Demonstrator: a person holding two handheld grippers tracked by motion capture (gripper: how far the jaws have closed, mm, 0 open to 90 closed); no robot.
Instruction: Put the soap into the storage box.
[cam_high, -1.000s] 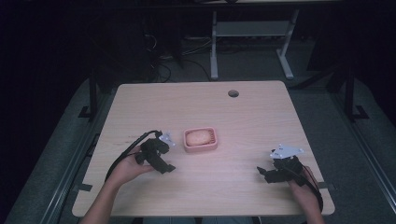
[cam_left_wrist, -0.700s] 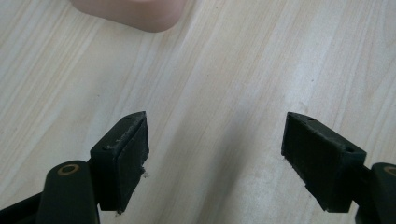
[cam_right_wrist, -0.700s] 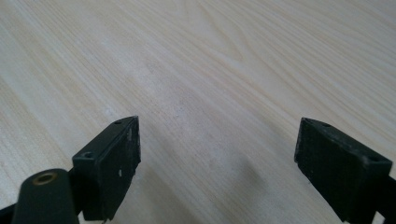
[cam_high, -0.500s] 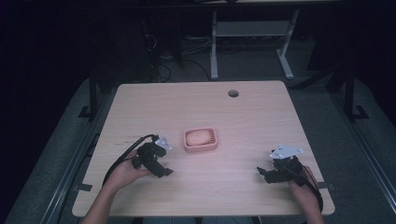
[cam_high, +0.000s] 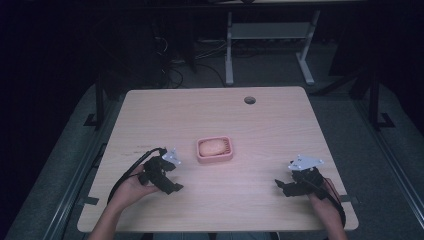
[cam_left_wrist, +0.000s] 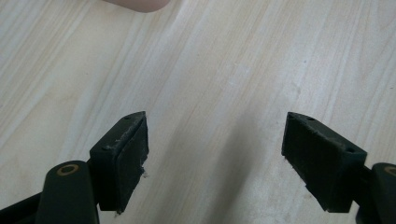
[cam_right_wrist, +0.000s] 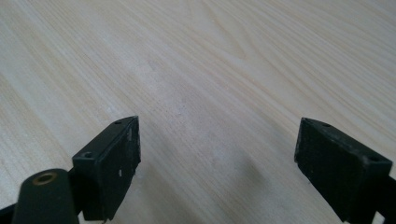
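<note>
Pink rectangular plastic tray (cam_high: 215, 150) with rounded corners, holding a pale tan oval lump (cam_high: 212, 146), sits at centre of the light wooden table (cam_high: 260, 120). Left gripper (cam_high: 172, 188) at 8 o'clock from tray, near it, jaws wide apart, empty, hand tilted low over wood. Right gripper (cam_high: 278, 183) at 4 o'clock, well apart, jaws wide, gripping nothing, aimed toward 9 o'clock.

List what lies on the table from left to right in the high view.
left gripper → pink dish holding a pale rounded lump → round hole in the table → right gripper
</note>
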